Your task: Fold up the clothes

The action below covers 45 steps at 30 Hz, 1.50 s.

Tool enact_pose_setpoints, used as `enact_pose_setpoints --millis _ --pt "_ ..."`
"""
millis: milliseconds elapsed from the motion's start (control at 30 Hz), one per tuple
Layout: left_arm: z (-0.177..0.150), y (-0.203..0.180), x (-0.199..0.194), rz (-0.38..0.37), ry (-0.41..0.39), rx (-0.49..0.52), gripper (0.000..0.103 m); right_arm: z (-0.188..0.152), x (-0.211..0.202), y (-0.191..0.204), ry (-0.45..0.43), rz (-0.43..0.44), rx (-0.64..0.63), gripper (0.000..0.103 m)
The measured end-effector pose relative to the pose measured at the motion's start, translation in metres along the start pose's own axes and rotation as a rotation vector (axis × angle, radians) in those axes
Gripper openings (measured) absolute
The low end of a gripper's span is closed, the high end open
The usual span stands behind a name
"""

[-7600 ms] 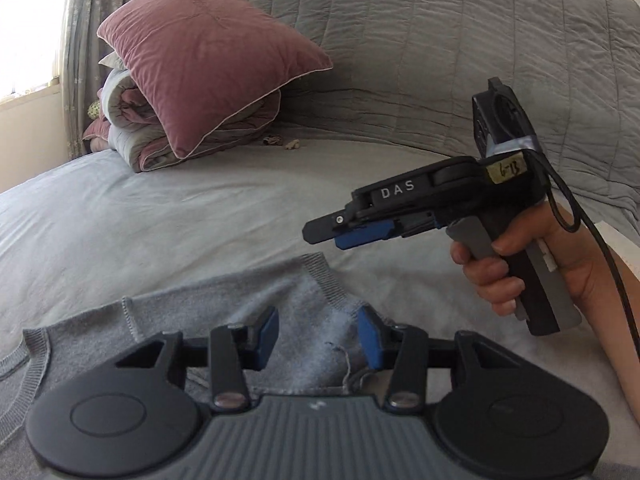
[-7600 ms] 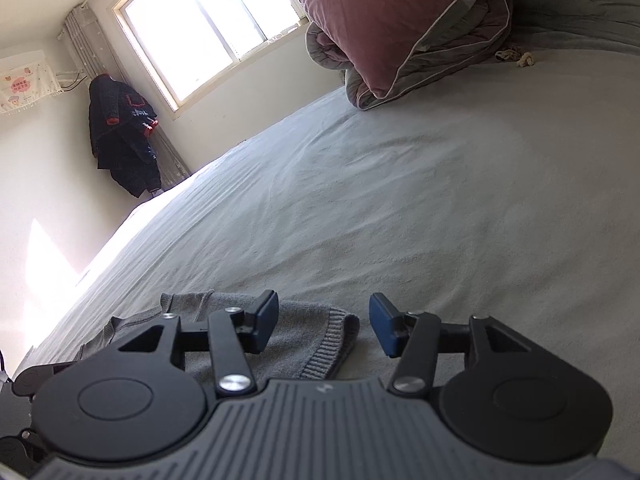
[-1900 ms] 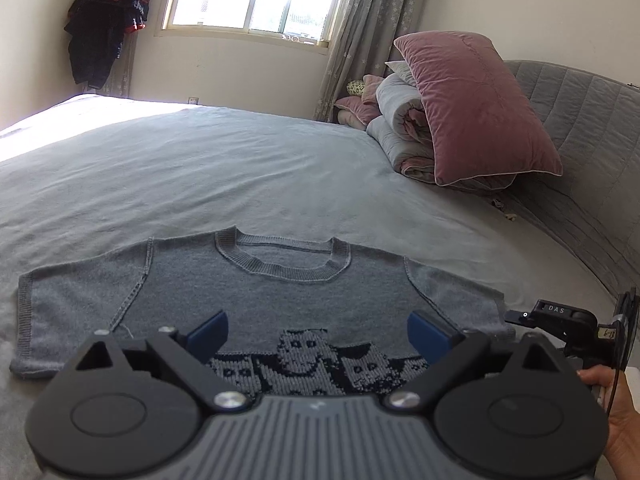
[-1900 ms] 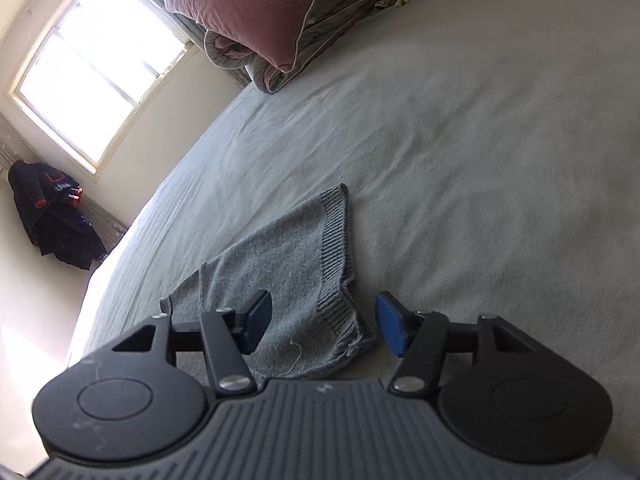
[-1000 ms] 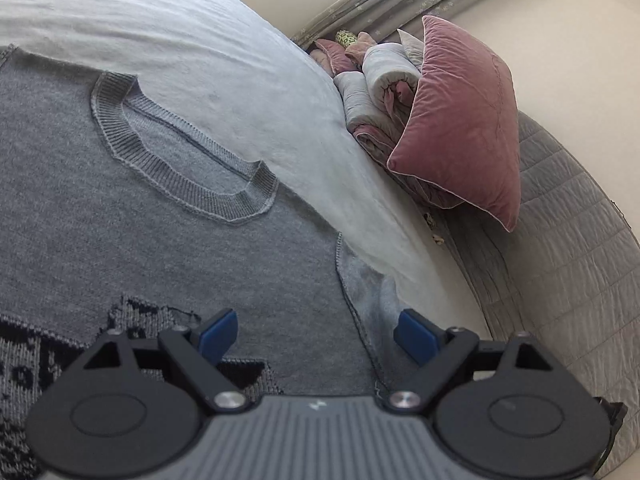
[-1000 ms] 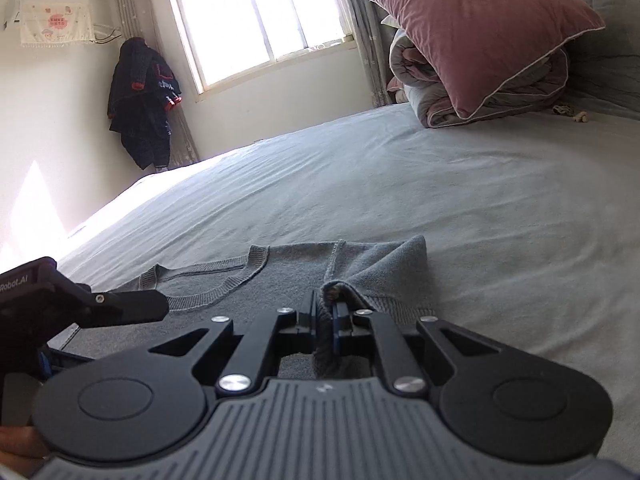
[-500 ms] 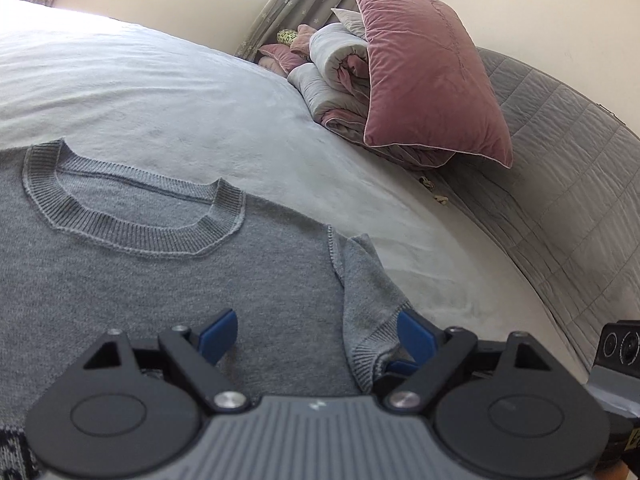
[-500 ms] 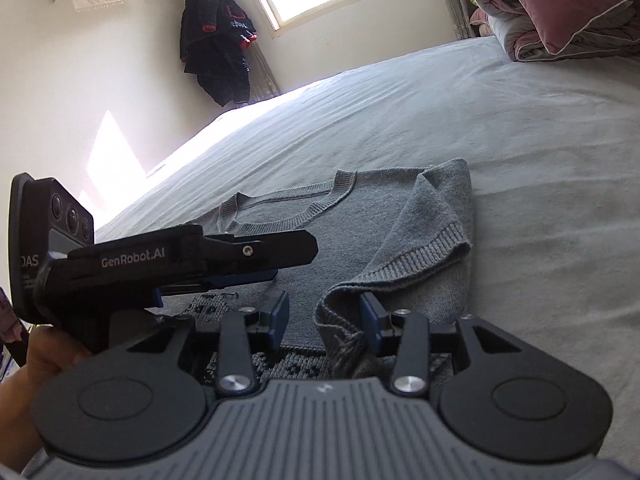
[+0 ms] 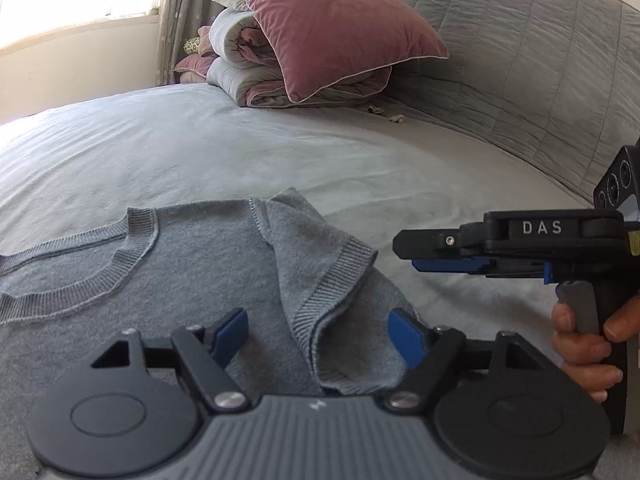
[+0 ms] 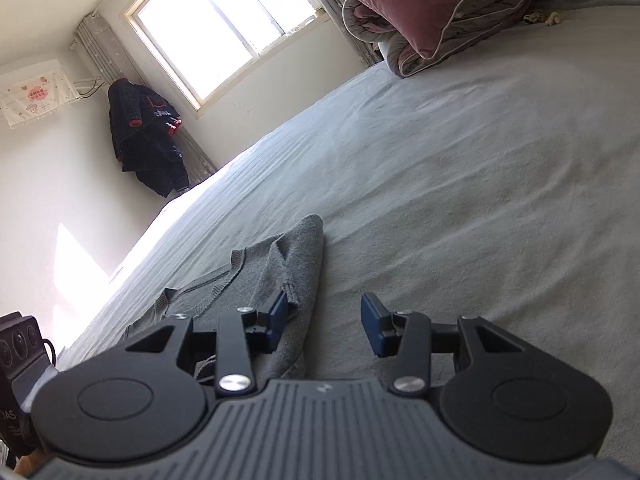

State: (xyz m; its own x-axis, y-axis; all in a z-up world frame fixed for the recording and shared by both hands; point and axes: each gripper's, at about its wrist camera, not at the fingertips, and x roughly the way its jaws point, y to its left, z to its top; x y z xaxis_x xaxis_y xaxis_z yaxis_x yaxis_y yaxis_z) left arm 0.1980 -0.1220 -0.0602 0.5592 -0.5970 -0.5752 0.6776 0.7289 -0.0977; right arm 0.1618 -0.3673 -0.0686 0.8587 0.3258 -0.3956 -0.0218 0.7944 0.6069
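The grey sweater [image 9: 192, 264] lies flat on the bed [image 9: 280, 160], its sleeve [image 9: 336, 280] folded inward over the body. The left tongs [image 9: 318, 332] are closing around the sleeve's cuff without yet pressing it. The right tongs [image 10: 324, 322] stand parted and empty beside the sweater's edge.

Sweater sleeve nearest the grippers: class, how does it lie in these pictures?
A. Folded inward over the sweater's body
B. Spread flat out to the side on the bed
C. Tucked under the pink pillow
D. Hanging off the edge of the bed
A. The sleeve is turned in over the body of the grey sweater, its ribbed cuff lying on the knit instead of stretching out onto the bed.
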Motion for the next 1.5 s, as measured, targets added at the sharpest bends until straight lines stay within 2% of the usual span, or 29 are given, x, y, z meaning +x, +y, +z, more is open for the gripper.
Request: enact_pose_setpoints --millis 133,200,233,267,333,433,500,533,567,633,700,833,933,1200,1367,1500 --pt "0.006 0.006 0.008 0.049 -0.005 -0.050 0.060 -0.001 -0.002 0.001 0.003 0.015 0.003 0.045" --pt "0.010 0.016 0.011 0.083 -0.018 -0.131 0.052 -0.002 -0.001 0.002 0.020 0.010 -0.008 0.045" --pt "0.011 0.025 0.011 0.097 -0.029 -0.204 0.046 -0.003 -0.001 0.003 0.026 0.006 -0.011 0.046" --pt "0.009 0.035 0.010 0.091 -0.043 -0.285 0.041 -0.003 -0.001 0.003 0.032 0.003 -0.013 0.046" --pt "0.004 0.055 0.008 0.049 -0.069 -0.440 0.039 -0.004 -0.001 0.004 0.035 0.004 -0.017 0.047" --pt "-0.006 0.066 0.008 -0.015 -0.101 -0.550 0.038 -0.005 -0.001 0.005 0.037 0.003 -0.025 0.049" --pt "-0.011 0.067 0.008 -0.024 -0.116 -0.579 0.027 -0.007 -0.001 0.008 0.036 -0.005 -0.034 0.049" --pt "-0.013 0.068 0.008 -0.028 -0.116 -0.598 0.013 -0.007 -0.001 0.009 0.036 -0.010 -0.039 0.049" --pt "-0.015 0.069 0.010 -0.030 -0.111 -0.613 0.003 -0.008 -0.001 0.010 0.036 -0.015 -0.043 0.049" --pt "-0.015 0.070 0.012 -0.031 -0.101 -0.630 0.003 -0.009 -0.002 0.013 0.049 -0.009 -0.043 0.049" --pt "-0.008 0.069 0.011 -0.019 -0.091 -0.598 0.002 -0.009 -0.003 0.024 0.068 -0.017 -0.076 0.049" --pt "0.006 0.072 0.006 -0.002 -0.097 -0.547 0.002 -0.008 -0.013 0.061 0.110 -0.091 -0.232 0.049" --pt "0.012 0.080 0.002 0.010 -0.101 -0.546 0.002 -0.010 -0.023 0.086 0.156 -0.140 -0.339 0.049" --pt "0.019 0.105 -0.006 0.065 -0.103 -0.563 0.002 -0.038 -0.030 0.129 0.307 -0.151 -0.554 0.048" --pt "0.015 0.117 -0.018 0.052 -0.153 -0.596 0.003 -0.052 -0.031 0.138 0.359 -0.145 -0.611 0.048" --pt "0.011 0.122 -0.015 0.098 -0.133 -0.579 0.003 -0.054 -0.028 0.138 0.352 -0.130 -0.606 0.048"
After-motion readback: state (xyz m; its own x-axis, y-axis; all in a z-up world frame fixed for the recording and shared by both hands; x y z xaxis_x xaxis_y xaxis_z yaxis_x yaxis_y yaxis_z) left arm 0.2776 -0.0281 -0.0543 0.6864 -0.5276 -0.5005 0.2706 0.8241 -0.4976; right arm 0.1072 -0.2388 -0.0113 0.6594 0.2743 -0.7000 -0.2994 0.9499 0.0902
